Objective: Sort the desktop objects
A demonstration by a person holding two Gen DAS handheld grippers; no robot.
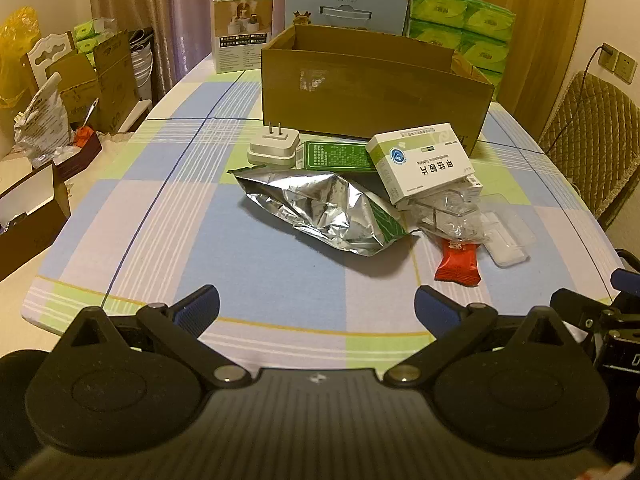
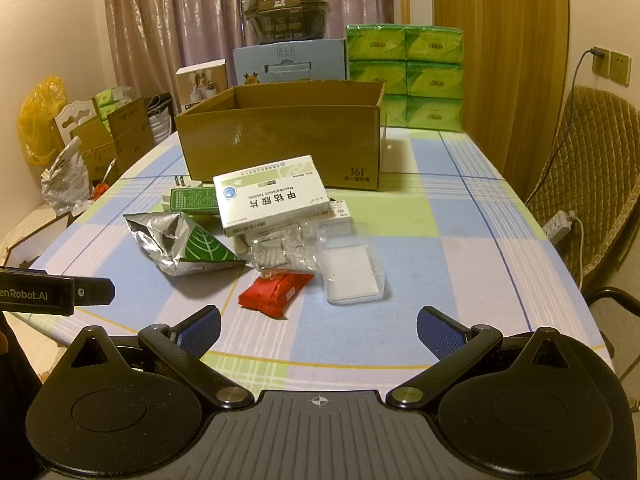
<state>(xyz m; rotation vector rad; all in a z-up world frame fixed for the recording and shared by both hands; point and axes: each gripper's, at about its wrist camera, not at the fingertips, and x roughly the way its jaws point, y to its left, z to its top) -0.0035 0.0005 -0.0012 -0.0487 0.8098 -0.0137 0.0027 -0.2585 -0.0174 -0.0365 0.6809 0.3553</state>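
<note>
Both grippers hover low over the near edge of the checked tabletop, each with its jaws spread wide and nothing between them: the left gripper and the right gripper both face the pile of clutter in the middle. An open cardboard box stands at the far side of that pile. Leaning just in front of it is a white medicine box, propped on other items. Left of it lie a green packet and a white plug adapter, with a crumpled foil bag nearer. A red snack packet lies nearest the grippers, beside a clear plastic tray on its right. Green tissue packs are stacked behind the box.
</note>
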